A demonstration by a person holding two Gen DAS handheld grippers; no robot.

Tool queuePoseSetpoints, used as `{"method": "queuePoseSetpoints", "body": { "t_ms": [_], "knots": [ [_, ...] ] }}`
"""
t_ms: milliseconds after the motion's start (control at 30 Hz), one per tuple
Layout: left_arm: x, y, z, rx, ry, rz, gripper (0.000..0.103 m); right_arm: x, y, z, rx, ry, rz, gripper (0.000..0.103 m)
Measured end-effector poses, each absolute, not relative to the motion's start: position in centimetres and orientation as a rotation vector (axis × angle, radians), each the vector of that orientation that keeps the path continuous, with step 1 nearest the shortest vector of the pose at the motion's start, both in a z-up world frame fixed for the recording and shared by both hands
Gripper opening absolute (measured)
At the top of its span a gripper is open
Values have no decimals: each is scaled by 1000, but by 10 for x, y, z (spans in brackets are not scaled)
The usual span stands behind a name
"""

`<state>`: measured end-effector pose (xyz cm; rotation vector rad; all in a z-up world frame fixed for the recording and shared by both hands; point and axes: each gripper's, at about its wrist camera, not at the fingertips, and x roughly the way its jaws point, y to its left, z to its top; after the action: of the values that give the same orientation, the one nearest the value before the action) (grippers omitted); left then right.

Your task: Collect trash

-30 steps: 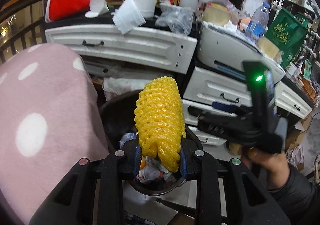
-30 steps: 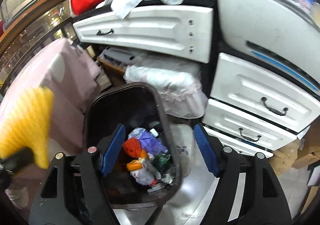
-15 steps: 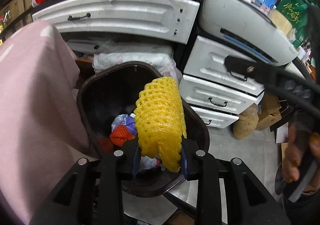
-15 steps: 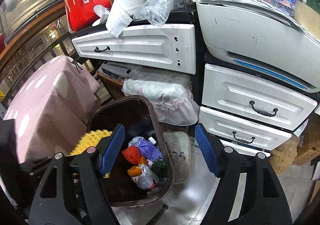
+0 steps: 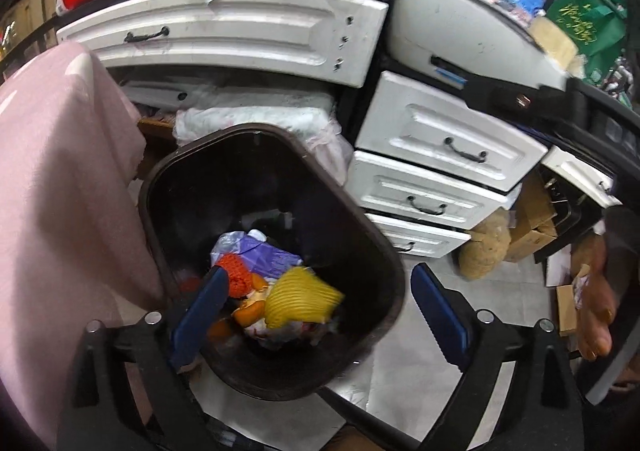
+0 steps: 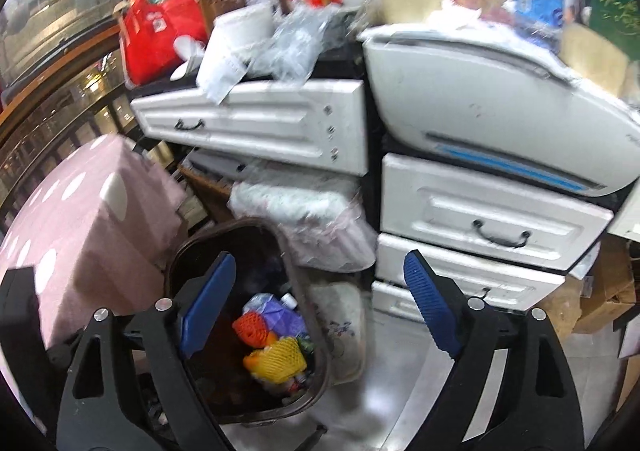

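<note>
**binwatcher:** Left wrist view has the left gripper (image 5: 320, 307) spread wide right over the dark trash bin (image 5: 384, 263), nothing between the blue pads. Jaws have just been opening. The yellow foam net (image 5: 302, 303) is down inside the bin, blurry, on top of orange peel (image 5: 250, 305) and a purple wrapper (image 5: 260, 251).

**umi_fan:** And the other one?

**binwatcher:** Right gripper (image 6: 316, 303) is gaping too, jaws just been opening, empty. From its camera the yellow foam net (image 6: 278, 359) sits in the trash bin (image 6: 320, 367) next to a red-orange mesh piece (image 6: 250, 325). White drawers (image 6: 492, 215) stand behind the bin, pink spotted cover (image 6: 80, 219) on the left.
</note>
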<state>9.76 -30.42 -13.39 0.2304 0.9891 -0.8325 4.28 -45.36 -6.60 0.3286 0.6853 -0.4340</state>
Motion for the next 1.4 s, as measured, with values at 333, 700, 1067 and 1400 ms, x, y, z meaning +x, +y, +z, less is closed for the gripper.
{"method": "queuePoseSetpoints", "body": {
  "t_ms": [333,700,1067,1400],
  "knots": [
    [45,-270,-60,171,755,-935,97,-3,-429,-6,265,457,-563,97],
    [-2,-138,16,101,442,-638,97,-30,-307,45,160,259,-381,98],
    [-36,-44,25,9,368,-260,97,-52,-225,36,140,302,-156,98],
    [-51,-15,21,-52,310,-206,97,-92,-185,5,21,272,-127,98]
  ]
}}
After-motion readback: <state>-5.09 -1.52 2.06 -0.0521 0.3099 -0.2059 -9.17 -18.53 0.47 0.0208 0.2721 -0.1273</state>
